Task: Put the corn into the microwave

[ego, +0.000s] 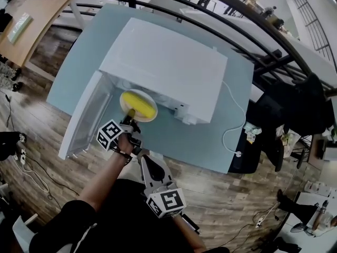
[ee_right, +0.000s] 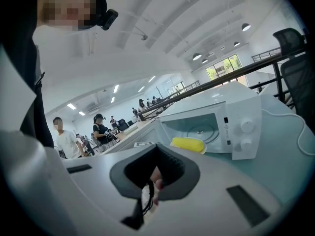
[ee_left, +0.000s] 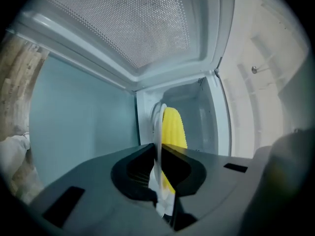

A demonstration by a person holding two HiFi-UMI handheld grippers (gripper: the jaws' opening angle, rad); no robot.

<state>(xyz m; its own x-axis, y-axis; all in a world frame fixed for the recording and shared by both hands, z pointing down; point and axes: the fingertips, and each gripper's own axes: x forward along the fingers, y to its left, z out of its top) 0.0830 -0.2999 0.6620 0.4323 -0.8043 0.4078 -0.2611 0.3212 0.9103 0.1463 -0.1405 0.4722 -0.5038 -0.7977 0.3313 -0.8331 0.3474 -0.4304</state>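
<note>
A yellow cob of corn [ego: 138, 103] is lying on a round white plate [ego: 148, 118] at the mouth of a boxy white microwave [ego: 168, 62]. The microwave's door [ego: 84, 115] is hanging open toward 8 o'clock in the head view. It is standing on a pale blue table [ego: 210, 146].

In the head view the corn's long axis is running from about 10 o'clock to about 4 o'clock, flat on the plate. In the right gripper view the same corn [ee_right: 188, 143] is lying nearly level, from 9 o'clock to 3 o'clock, just in front of the open cavity. In the left gripper view the picture is rolled, so the corn [ee_left: 173, 127] is standing from 12 to 6 o'clock beside the plate, which is showing edge-on.

The grey left claw [ego: 130, 119] is pinching the plate's near rim between its jaws, clamped tight on the thin edge. The corn is sitting at roughly 1 o'clock from this claw in the head view, just beyond the jaws and not touching them. Only the plate is being gripped.

The grey right claw [ego: 145, 161] is hanging at 5 o'clock from the left claw, off the table's near edge. Its jaws are lying together with nothing held. The corn is well apart from it, up at 12 o'clock.
</note>
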